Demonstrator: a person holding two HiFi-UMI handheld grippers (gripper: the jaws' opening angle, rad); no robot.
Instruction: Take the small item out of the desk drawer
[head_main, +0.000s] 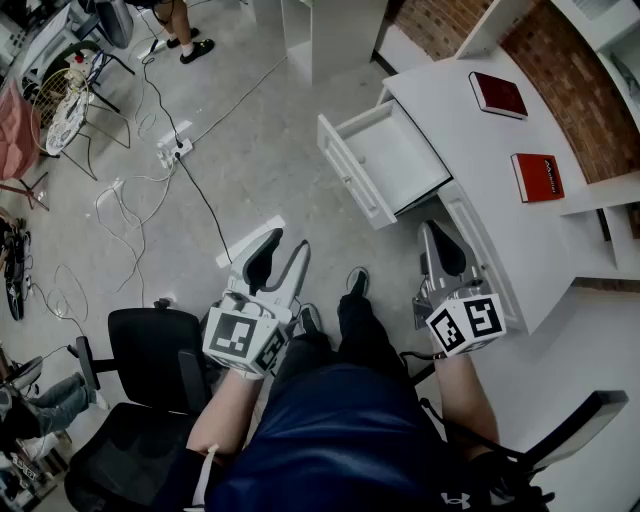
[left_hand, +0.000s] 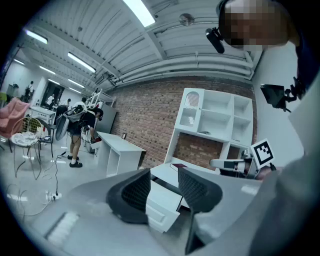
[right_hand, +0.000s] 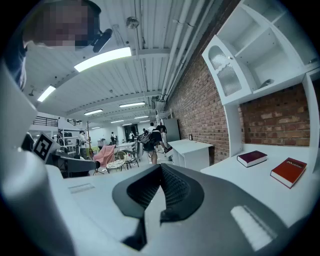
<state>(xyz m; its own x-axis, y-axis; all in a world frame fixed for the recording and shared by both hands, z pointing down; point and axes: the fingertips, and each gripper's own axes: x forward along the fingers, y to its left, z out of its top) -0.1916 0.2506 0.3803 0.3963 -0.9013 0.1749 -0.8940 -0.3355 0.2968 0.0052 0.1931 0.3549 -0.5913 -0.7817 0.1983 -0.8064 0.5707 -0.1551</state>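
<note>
The left claw (left_hand: 165, 187) stands open with nothing between its jaws, held over the floor (head_main: 250, 150) in front of the person's knees. The right claw (right_hand: 160, 185) is closed on nothing, just beside the surface's (head_main: 480, 140) front edge. Farther along that edge the drawer (head_main: 385, 160) is pulled out, well apart from both claws. Its inside looks plain white, and the small item cannot be made out. A red book (head_main: 497, 93) and a second book (head_main: 537, 177) lie toward the back edge.
</note>
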